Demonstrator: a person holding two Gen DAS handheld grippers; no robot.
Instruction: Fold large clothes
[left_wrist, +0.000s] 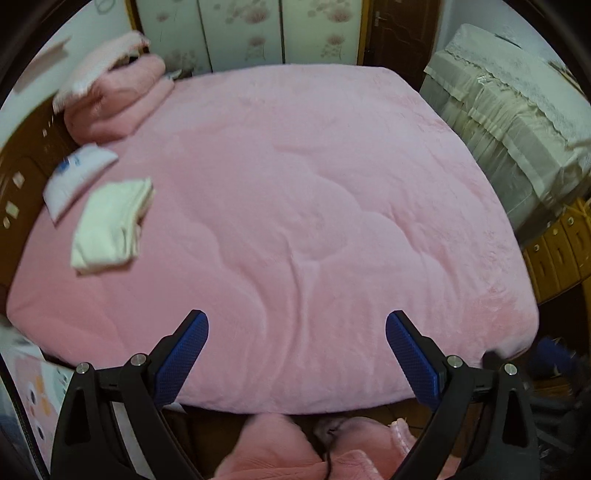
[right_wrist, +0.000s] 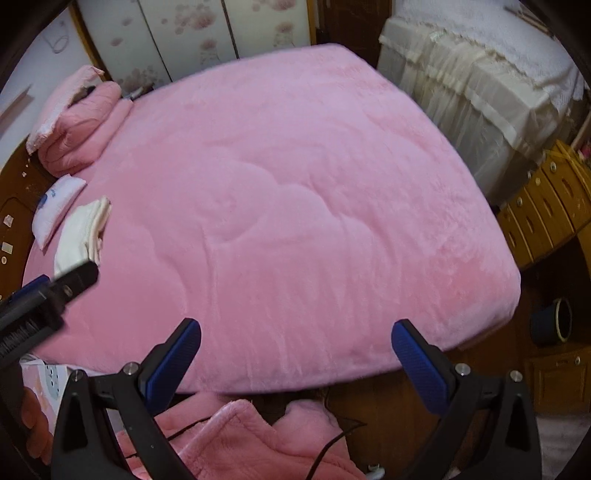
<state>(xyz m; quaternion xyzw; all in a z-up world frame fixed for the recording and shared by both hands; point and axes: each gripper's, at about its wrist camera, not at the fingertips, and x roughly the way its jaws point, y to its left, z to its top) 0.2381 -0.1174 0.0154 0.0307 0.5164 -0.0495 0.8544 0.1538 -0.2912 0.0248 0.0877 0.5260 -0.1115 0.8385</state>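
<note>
Nearest, below both tools, a fluffy pink fleece garment lies bunched off the near edge of the bed, likely on the person holding them; it is not yet spread out. The left tool and the right tool both hang with jaws wide apart, holding nothing. Beyond them spreads the pink quilted plush bedcover, bare in the middle. The fleece looks thick, soft and floppy, probably bulky rather than heavy, so taking it by the collar or a hem edge seems best. Farther left sit a folded cream-white cloth and, at the head, a stacked pink folded blanket.
</note>
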